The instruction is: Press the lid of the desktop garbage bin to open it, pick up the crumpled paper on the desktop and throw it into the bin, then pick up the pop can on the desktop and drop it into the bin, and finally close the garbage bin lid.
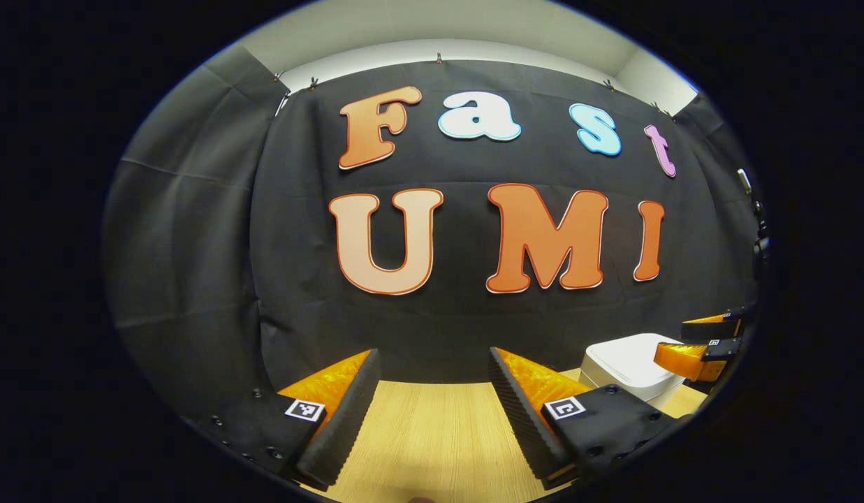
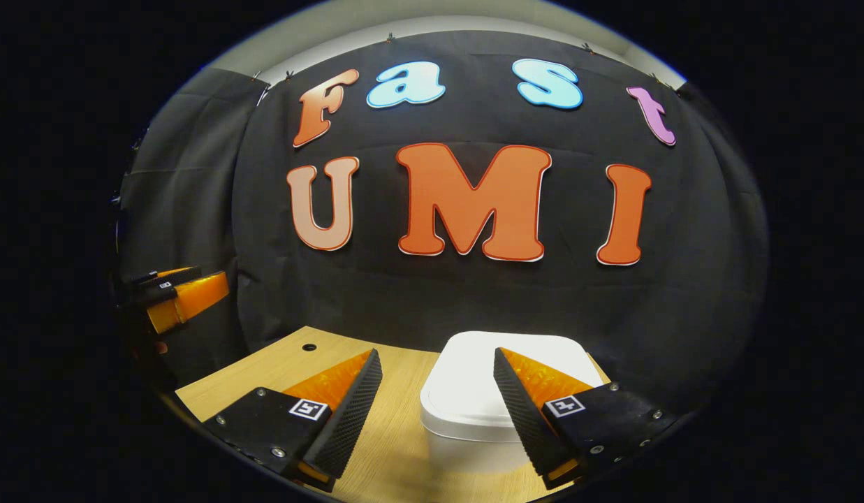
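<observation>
A white garbage bin (image 2: 473, 405) with its lid down stands on the wooden desk (image 2: 278, 370) in the right gripper view, just beyond my right gripper (image 2: 435, 363), which hangs open above it, its right finger over the lid. In the left gripper view the same bin (image 1: 627, 367) sits low at the right, and my left gripper (image 1: 435, 360) is open over bare desk (image 1: 432, 433) with nothing between its fingers. The right gripper (image 1: 711, 342) appears at the far right edge there, above the bin. The left gripper (image 2: 177, 297) shows far left in the right gripper view.
The black cloth wall closes off the desk's far side close behind the bin. A small round hole (image 2: 309, 346) is in the desk near its back left corner.
</observation>
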A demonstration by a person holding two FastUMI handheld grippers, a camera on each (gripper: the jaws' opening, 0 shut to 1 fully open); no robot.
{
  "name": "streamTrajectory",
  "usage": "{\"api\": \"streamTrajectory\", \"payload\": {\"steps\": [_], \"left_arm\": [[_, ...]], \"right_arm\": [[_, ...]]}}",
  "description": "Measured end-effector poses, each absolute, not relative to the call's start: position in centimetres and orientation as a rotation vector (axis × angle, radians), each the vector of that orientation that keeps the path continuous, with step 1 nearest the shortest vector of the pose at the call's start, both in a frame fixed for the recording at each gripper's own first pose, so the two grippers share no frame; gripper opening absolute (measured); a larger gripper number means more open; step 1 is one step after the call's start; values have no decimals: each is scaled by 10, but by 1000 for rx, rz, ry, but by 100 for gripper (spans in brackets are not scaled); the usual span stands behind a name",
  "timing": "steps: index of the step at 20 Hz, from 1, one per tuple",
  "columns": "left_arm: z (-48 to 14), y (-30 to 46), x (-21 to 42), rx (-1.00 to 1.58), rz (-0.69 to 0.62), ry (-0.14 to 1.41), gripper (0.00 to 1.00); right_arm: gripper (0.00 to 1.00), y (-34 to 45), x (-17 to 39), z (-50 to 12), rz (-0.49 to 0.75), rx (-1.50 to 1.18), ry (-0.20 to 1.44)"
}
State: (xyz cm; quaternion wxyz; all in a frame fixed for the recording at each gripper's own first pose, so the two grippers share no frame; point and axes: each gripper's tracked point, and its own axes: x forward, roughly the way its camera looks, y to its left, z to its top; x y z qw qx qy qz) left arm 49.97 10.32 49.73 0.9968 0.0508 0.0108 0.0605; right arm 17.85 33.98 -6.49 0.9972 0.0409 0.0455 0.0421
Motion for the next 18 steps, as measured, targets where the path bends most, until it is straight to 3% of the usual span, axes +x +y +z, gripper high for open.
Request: {"api": "streamTrajectory", "payload": {"steps": [18], "left_arm": [[504, 108, 488, 141, 116, -7, 100]], "right_arm": [[97, 370, 171, -49, 123, 64, 57]]}}
